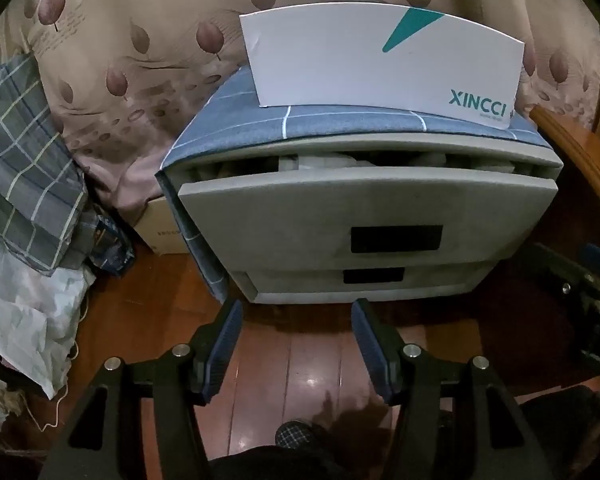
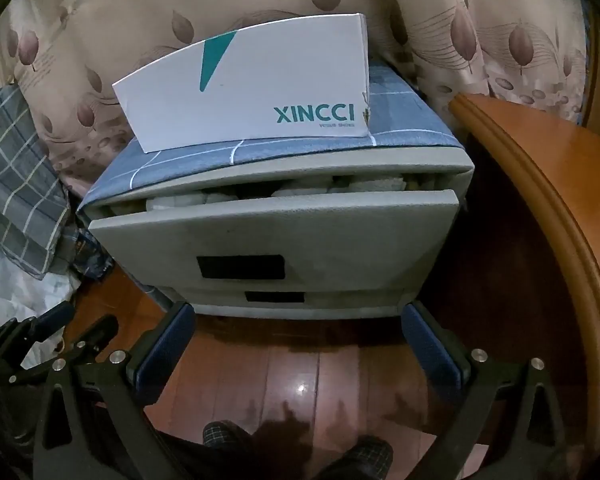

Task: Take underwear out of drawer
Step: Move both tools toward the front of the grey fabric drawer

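Observation:
A grey fabric drawer unit with a blue checked cover stands on the wooden floor. Its top drawer [image 1: 368, 208] [image 2: 276, 232] is pulled out a little. Pale folded underwear [image 1: 320, 160] [image 2: 300, 190] shows in the gap behind the drawer front. A dark handle slot [image 1: 396, 239] [image 2: 240, 267] sits in that front, and the lower drawer [image 1: 374, 276] [image 2: 275, 297] is pushed in. My left gripper [image 1: 297, 312] hangs open over the floor in front of the unit, nothing between its fingers. My right gripper [image 2: 298, 314] stands wide open just before the lower drawer, touching nothing.
A white XINCCI box [image 1: 380, 56] [image 2: 252, 88] stands on the unit. A curved wooden furniture edge [image 2: 540, 184] is close on the right. Plaid cloth [image 1: 24, 168], a white plastic bag [image 1: 24, 320] and a cardboard box [image 1: 160, 228] crowd the left. Leaf-patterned fabric hangs behind.

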Demonstrator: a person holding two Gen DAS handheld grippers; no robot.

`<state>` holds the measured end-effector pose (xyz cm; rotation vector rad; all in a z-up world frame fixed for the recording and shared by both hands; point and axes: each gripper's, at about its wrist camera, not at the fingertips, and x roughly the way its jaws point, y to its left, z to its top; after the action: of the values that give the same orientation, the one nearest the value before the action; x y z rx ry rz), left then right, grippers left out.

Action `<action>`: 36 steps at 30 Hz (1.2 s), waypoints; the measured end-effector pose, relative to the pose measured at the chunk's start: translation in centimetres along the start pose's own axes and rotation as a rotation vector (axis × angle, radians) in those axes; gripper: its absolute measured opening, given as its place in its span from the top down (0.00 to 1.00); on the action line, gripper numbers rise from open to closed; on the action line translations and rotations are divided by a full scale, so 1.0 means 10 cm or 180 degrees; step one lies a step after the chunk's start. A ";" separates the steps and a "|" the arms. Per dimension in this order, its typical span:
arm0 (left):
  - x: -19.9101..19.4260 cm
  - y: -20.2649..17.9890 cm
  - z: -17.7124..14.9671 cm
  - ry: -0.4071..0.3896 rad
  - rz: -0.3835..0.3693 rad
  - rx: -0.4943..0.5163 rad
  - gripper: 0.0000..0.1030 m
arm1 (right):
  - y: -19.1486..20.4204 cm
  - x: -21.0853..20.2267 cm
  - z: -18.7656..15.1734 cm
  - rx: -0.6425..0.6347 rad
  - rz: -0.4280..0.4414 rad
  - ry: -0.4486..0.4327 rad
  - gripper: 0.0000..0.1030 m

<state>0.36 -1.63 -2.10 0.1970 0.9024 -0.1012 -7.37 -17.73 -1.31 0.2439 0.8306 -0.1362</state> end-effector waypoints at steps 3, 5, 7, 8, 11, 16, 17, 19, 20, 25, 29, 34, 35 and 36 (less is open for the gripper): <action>0.00 0.00 0.00 -0.0007 0.0005 0.0001 0.44 | 0.00 0.01 -0.01 -0.0030 -0.0010 -0.0095 0.01; 0.00 0.01 -0.01 -0.0007 0.0012 0.0002 0.44 | -0.01 0.03 0.00 -0.0033 -0.0010 -0.0105 0.01; -0.01 0.01 0.00 -0.0009 0.0011 0.0001 0.44 | -0.02 0.05 0.01 -0.0036 -0.0017 -0.0105 0.01; 0.00 0.00 0.00 -0.0008 0.0016 0.0001 0.44 | 0.00 -0.01 -0.01 -0.0142 -0.0097 -0.0254 0.01; -0.01 0.00 0.00 -0.0010 0.0019 -0.0003 0.44 | 0.00 0.01 -0.01 -0.0114 -0.0084 -0.0228 0.01; -0.01 0.00 0.00 -0.0011 0.0014 -0.0001 0.44 | -0.01 -0.02 -0.01 -0.0129 -0.0090 -0.0250 0.01; -0.01 0.00 0.00 -0.0010 0.0015 0.0000 0.44 | -0.01 -0.01 0.00 -0.0121 -0.0086 -0.0238 0.01; -0.01 0.00 -0.01 -0.0011 0.0013 -0.0001 0.44 | 0.00 -0.02 -0.01 -0.0144 -0.0104 -0.0254 0.01; -0.01 0.00 0.00 -0.0012 0.0012 -0.0003 0.44 | -0.01 -0.01 -0.01 -0.0136 -0.0098 -0.0252 0.01; 0.00 0.01 0.00 -0.0010 0.0009 -0.0013 0.44 | 0.00 -0.02 -0.01 -0.0127 -0.0093 -0.0244 0.01; 0.00 0.01 0.00 -0.0011 0.0002 -0.0015 0.44 | 0.01 -0.03 -0.01 -0.0143 -0.0114 -0.0254 0.01; 0.00 0.02 0.00 -0.0015 -0.0001 -0.0027 0.44 | -0.01 -0.02 -0.01 -0.0161 -0.0103 -0.0225 0.01; 0.00 0.02 0.00 -0.0017 -0.0003 -0.0035 0.44 | -0.02 -0.02 0.00 -0.0168 -0.0102 -0.0226 0.01; -0.01 0.03 0.00 -0.0028 -0.0009 -0.0047 0.44 | 0.00 -0.04 0.00 -0.0158 -0.0090 -0.0235 0.01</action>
<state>0.40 -1.37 -1.98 0.1814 0.8944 -0.0980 -7.62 -17.76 -1.01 0.1795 0.7634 -0.1500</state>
